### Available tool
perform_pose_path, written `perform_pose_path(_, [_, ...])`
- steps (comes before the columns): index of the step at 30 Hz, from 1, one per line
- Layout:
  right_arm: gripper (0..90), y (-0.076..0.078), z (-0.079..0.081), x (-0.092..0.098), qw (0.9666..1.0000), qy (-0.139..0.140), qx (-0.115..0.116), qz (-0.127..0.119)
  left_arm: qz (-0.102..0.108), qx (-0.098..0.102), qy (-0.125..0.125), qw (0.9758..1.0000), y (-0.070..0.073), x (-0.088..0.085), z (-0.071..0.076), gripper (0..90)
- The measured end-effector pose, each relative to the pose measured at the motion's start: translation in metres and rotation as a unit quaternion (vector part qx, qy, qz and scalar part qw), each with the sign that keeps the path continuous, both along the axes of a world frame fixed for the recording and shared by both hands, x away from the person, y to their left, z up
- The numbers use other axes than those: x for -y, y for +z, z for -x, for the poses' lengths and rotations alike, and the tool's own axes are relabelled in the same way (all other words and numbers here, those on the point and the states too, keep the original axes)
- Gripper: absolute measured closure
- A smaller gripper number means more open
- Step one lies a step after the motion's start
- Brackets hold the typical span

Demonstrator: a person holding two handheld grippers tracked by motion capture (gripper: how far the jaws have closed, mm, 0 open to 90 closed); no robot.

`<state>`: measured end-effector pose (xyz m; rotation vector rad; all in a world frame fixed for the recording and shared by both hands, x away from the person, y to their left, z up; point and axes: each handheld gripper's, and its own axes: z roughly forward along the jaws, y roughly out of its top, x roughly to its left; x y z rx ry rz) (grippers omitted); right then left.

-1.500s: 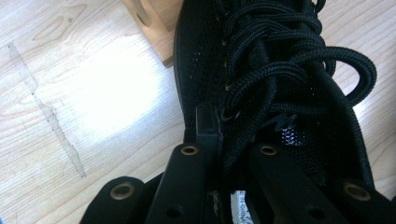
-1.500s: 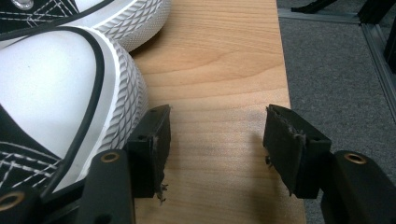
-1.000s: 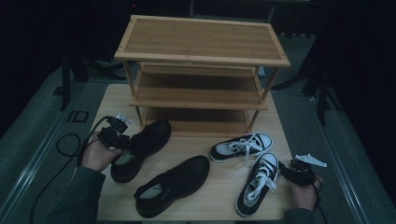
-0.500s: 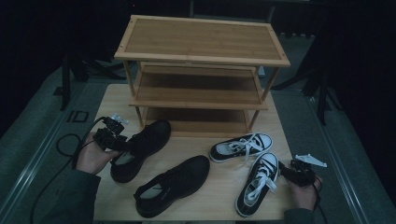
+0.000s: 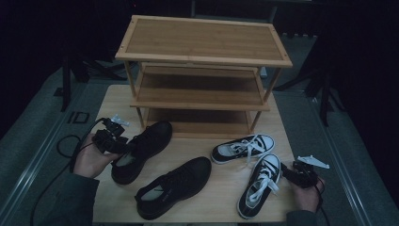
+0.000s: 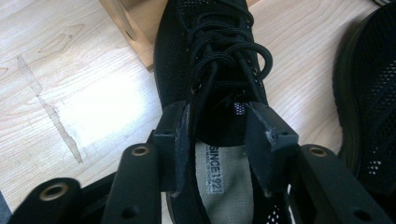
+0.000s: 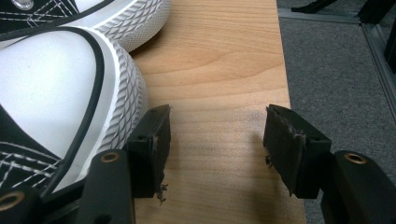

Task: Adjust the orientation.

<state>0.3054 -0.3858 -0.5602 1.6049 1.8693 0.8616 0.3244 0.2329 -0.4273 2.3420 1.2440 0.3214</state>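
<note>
A black lace-up shoe (image 5: 143, 148) lies at the table's left, its toe toward the wooden shoe rack (image 5: 202, 47). My left gripper (image 5: 121, 147) hovers over its heel opening. In the left gripper view the gripper (image 6: 219, 112) straddles the tongue and laces (image 6: 224, 60), with the insole (image 6: 219, 177) showing below; its jaws have just been closing, and the pads do not visibly press. My right gripper (image 5: 286, 170) rests low at the right, open (image 7: 217, 119) over bare wood beside the white toe cap (image 7: 51, 88) of a black-and-white sneaker (image 5: 261, 183).
A second black shoe (image 5: 174, 186) lies near the front middle, and a second sneaker (image 5: 242, 147) lies in front of the rack. The table's right edge (image 7: 289, 140) runs close to my right gripper, with grey floor beyond. A cable (image 5: 61, 160) trails off the left side.
My left gripper has shifted slightly over the black shoe's heel. The right hand and all the shoes have stayed where they were.
</note>
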Motion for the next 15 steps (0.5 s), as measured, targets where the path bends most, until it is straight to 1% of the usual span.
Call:
perform_pose_path(5, [41.1, 0.0000, 0.0000, -0.0002, 1.0000, 0.000, 0.000, 0.001, -0.007, -0.001, -0.001, 1.0000, 0.0016, 0.0027, 0.0007, 60.4])
perform_pose_path(11, [41.1, 0.0000, 0.0000, -0.0001, 1.0000, 0.000, 0.000, 0.001, -0.007, 0.003, -0.004, 1.0000, 0.0068, 0.0041, 0.0021, 60.3])
perform_pose_path(15, [41.0, 0.0000, 0.0000, -0.0002, 1.0000, 0.000, 0.000, 0.001, -0.009, 0.002, -0.007, 0.9999, 0.0100, 0.0050, 0.0025, 60.3])
